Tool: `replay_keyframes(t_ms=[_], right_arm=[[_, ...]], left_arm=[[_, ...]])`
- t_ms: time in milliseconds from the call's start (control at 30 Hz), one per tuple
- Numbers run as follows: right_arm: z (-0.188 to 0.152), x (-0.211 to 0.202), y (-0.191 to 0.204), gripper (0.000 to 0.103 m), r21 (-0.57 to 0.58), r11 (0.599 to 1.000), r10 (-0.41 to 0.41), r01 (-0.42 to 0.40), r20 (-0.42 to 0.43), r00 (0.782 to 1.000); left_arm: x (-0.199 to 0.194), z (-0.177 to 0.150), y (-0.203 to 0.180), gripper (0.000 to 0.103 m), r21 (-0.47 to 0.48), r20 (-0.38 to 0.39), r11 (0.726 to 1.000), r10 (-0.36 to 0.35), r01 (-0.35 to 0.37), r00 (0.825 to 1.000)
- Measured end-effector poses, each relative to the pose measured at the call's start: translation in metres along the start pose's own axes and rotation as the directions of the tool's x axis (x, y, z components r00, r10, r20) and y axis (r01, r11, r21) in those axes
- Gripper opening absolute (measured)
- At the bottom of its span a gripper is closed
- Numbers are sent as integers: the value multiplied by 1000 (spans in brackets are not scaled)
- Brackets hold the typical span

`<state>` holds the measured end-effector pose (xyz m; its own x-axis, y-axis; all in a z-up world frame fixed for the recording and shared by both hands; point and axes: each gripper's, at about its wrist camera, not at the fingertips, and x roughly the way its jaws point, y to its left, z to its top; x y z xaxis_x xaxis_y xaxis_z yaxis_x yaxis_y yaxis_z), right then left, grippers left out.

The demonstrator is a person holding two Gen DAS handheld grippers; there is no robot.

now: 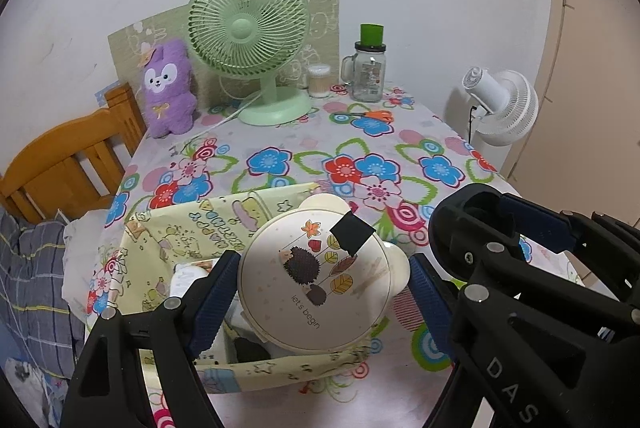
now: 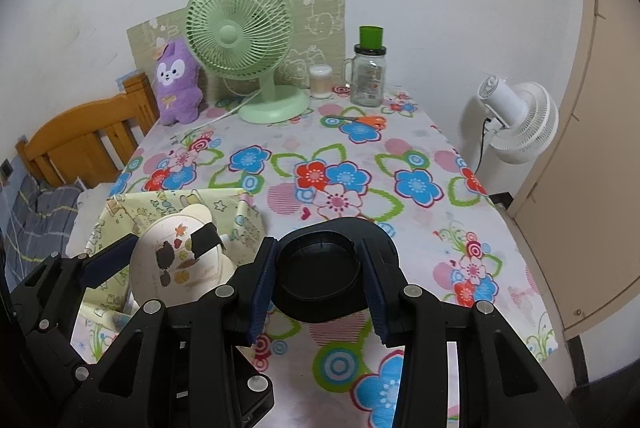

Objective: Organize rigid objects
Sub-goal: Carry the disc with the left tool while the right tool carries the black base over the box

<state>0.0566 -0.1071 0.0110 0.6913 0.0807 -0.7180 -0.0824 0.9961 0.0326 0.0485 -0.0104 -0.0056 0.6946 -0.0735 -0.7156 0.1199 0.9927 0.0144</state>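
Fingers of the left gripper (image 1: 322,292) are clamping a round cream lidded container printed with a hedgehog and leaves (image 1: 316,280), holding it over the pale yellow cartoon-print fabric bin (image 1: 176,228) at the near edge of the flower-patterned bench (image 1: 304,148). Beside it, the right gripper (image 2: 320,278) is grasping a round black plastic cap-like object (image 2: 320,264) above the bench, just right of the bin. Slipping looks possible: the container is wide and smooth, held near its rim, and could tip onto things already lying in the bin. Its lid is reading "let's begin"; the right gripper's body is showing "DAS".
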Motion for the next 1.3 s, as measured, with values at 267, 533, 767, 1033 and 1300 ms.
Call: replay_keyframes(t_ms=[267,533,767,1033,1300], right_arm=[[5,10,21,45,-21,1000,16,-16,-11,1000],[10,28,43,45,-51,998,44,-46,-32,999],[14,44,59,45,-77,993,81,-85,-55,995],[20,66,79,45,-117,984,126,-137,-91,988],[25,86,92,45,-150,973,159,-175,-113,981]], left_arm=[[5,0,21,85,-10,-11,1000,9,-9,1000],[16,0,45,85,-38,-33,999,27,-28,999],[25,-1,61,85,-50,-47,998,36,-38,998],[40,-1,81,85,-66,-78,996,46,-51,996],[51,-2,94,85,-69,-85,995,72,-78,994]])
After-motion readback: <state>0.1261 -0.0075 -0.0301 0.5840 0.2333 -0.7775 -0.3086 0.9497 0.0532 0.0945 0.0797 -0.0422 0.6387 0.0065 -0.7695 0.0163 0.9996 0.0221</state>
